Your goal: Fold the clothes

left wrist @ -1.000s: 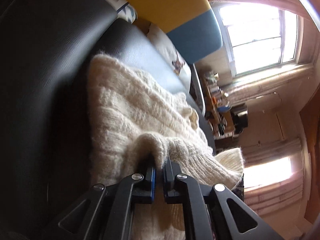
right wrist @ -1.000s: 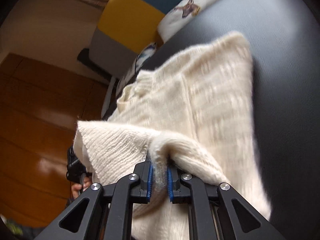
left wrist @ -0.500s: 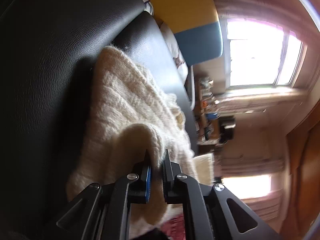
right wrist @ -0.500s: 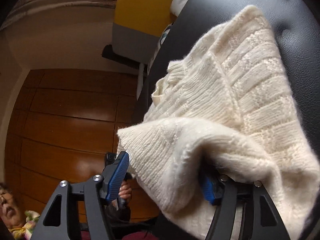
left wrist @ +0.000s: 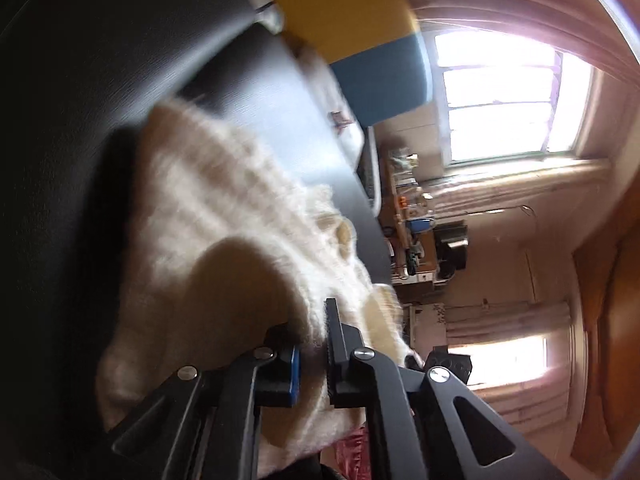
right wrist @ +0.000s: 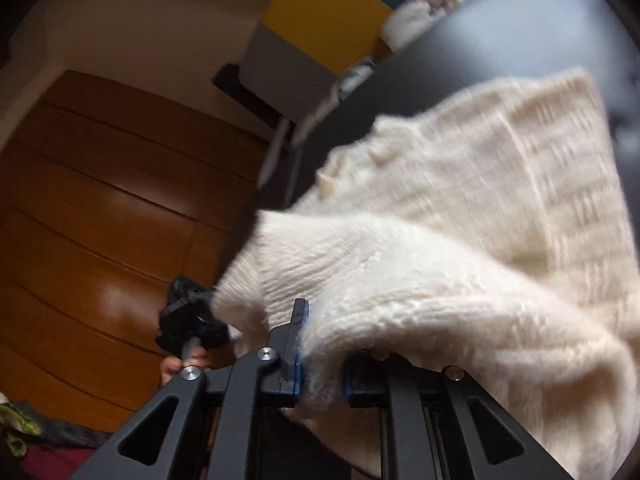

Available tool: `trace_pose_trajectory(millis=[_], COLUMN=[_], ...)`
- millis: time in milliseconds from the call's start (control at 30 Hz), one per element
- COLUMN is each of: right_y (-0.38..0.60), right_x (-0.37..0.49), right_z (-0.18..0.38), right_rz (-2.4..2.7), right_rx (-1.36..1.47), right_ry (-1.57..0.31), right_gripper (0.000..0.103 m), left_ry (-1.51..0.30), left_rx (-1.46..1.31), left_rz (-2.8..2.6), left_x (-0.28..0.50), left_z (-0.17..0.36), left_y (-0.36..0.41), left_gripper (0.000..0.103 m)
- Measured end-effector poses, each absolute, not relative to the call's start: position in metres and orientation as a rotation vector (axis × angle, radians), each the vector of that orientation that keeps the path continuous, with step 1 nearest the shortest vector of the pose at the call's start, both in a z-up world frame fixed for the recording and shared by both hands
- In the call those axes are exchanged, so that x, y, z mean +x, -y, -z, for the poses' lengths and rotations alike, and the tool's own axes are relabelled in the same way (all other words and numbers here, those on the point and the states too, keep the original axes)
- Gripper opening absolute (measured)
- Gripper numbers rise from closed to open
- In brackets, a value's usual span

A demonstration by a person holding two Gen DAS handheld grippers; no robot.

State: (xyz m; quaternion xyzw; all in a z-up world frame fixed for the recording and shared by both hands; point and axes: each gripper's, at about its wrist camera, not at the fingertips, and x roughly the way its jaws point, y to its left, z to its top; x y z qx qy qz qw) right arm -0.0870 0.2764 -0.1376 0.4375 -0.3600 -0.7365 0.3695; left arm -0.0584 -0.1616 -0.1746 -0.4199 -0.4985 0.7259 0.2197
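Note:
A cream knitted sweater (left wrist: 208, 208) lies on a black leather sofa seat (left wrist: 80, 80), its near edge lifted into a fold. My left gripper (left wrist: 313, 354) is shut on that lifted edge, with knit pinched between the blue pads. In the right wrist view the same sweater (right wrist: 480, 200) spreads over the seat (right wrist: 500, 32), and a thick ribbed fold runs down into my right gripper (right wrist: 322, 368), which is shut on it. The right finger there is partly buried under the knit. Both views are blurred by motion.
A yellow and blue cushion (left wrist: 344, 8) and a printed white pillow (right wrist: 432, 4) sit at the far end of the sofa. A cluttered shelf (left wrist: 412, 232) stands under a bright window (left wrist: 500, 92). A wooden wardrobe (right wrist: 100, 200) fills the left. A hand (right wrist: 176, 366) holds the other gripper.
The right gripper, shut a second ago, stood wide open half a second ago and has shut again on the sweater's fold. The left gripper kept its hold and swung with the fabric.

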Motion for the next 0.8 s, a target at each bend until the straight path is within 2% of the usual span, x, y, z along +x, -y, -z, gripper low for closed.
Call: trace_pose_trajectory(millis=[233, 300, 367, 467, 567, 633, 667, 733, 767, 800], right_y=[-0.279, -0.283, -0.289, -0.302, -0.314, -0.317, -0.319, -0.323, -0.327, -0.33], right_x=[-0.109, -0.129, -0.149, -0.173, -0.176, -0.173, -0.172, -0.169, -0.168, -0.165], right_z=[0.111, 0.114, 0.128, 0.172, 0.201, 0.204, 0.205, 0.207, 0.207, 0.205], right_rz=[1.971, 1.998, 2.017, 1.995, 1.955, 1.919, 1.901, 1.86, 1.829, 1.804], right_rx=[1.007, 0.999, 1.043, 1.167, 1.176, 1.136, 1.116, 1.08, 1.064, 1.036], right_ry=[0.913, 0.95, 1.022, 1.227, 1.368, 1.394, 1.406, 1.44, 1.472, 1.497], right_gripper=[0.014, 0.014, 0.014, 0.017, 0.008, 0.009, 0.009, 0.014, 0.022, 0.037], left_ry=[1.453, 1.547, 1.654, 1.851, 1.875, 1.882, 1.874, 1.829, 1.787, 1.746], left_rx=[-1.0, -0.997, -1.001, -1.077, -1.074, -1.062, -1.054, -1.045, -1.05, -1.057], left_rz=[-2.011, -1.979, -1.937, -1.841, -1.833, -1.835, -1.856, -1.928, -1.98, -2.03], left_x=[-0.094, -0.108, -0.123, -0.136, -0.139, -0.134, -0.131, -0.125, -0.123, -0.119], left_z=[0.149, 0.162, 0.178, 0.222, 0.237, 0.233, 0.228, 0.215, 0.208, 0.202], left_y=[0.178, 0.184, 0.189, 0.197, 0.199, 0.203, 0.206, 0.212, 0.214, 0.216], left_gripper=[0.006, 0.006, 0.006, 0.006, 0.007, 0.011, 0.016, 0.019, 0.019, 0.02])
